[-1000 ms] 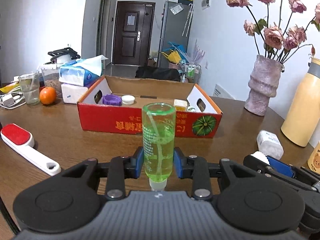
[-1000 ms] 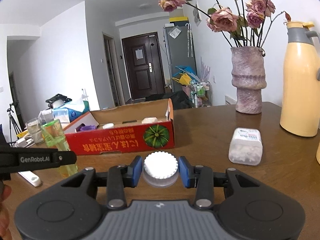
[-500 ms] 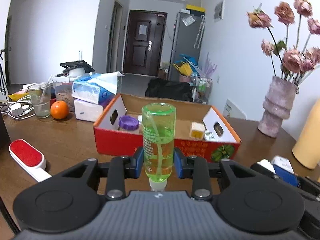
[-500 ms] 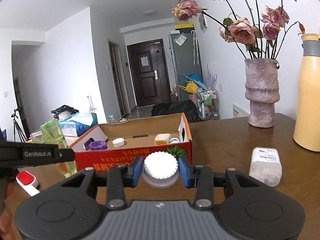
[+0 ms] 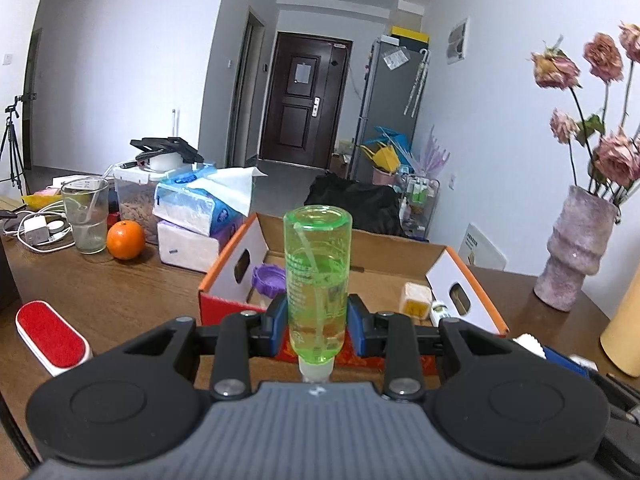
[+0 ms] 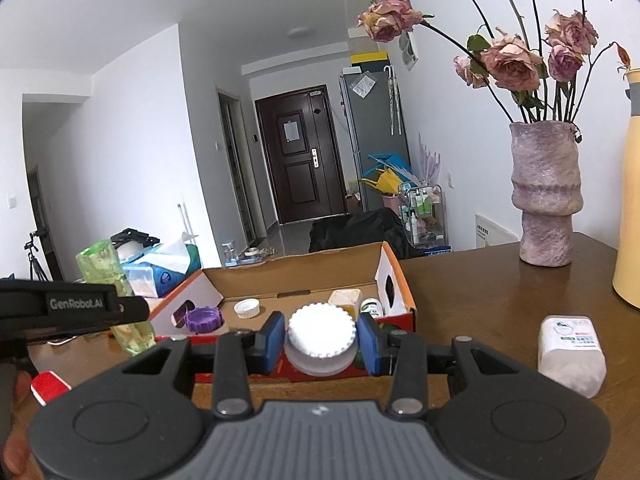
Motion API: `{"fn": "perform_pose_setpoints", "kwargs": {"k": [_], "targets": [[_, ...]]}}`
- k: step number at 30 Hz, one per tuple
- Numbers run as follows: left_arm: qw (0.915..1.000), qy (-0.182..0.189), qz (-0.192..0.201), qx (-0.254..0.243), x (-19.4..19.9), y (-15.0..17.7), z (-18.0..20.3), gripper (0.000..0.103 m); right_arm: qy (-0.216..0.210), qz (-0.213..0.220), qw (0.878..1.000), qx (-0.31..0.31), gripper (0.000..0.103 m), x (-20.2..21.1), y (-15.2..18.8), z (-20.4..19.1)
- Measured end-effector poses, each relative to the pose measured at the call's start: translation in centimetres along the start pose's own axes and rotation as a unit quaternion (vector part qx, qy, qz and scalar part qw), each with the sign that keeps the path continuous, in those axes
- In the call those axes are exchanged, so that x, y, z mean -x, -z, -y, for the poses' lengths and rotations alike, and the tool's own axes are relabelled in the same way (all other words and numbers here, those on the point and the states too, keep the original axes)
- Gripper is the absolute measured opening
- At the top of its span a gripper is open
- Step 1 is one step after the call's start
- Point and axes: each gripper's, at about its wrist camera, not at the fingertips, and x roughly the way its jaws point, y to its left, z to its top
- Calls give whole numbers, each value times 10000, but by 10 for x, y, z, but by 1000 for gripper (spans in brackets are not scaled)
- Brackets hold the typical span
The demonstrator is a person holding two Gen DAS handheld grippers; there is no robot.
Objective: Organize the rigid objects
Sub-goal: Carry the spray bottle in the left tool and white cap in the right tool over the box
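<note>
My left gripper is shut on a clear green bottle held upside down, its white neck toward the camera. The same green bottle shows at the left of the right wrist view, behind the left gripper's black arm. A white ridged-lid jar sits between the blue pads of my right gripper, which is shut on it. Just beyond both grippers stands an open red cardboard box. Inside it lie a purple lid, a white cap, a yellow cube and a small bottle.
On the brown table: a red-and-white lint brush, an orange, a glass, stacked tissue packs, a white container, a stone vase of dried roses and a yellow flask on the right.
Both grippers have risen and come closer to the red box, so its inside shows more. The green bottle and the white jar stay gripped as before.
</note>
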Motion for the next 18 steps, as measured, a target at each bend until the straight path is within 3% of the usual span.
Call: {"fn": "perform_pose_setpoints", "kwargs": {"k": [18], "targets": [[9997,-107,171,141,-37,-26,-11,32,-60,63,10000,-31,39,-47,-17,-10]]}}
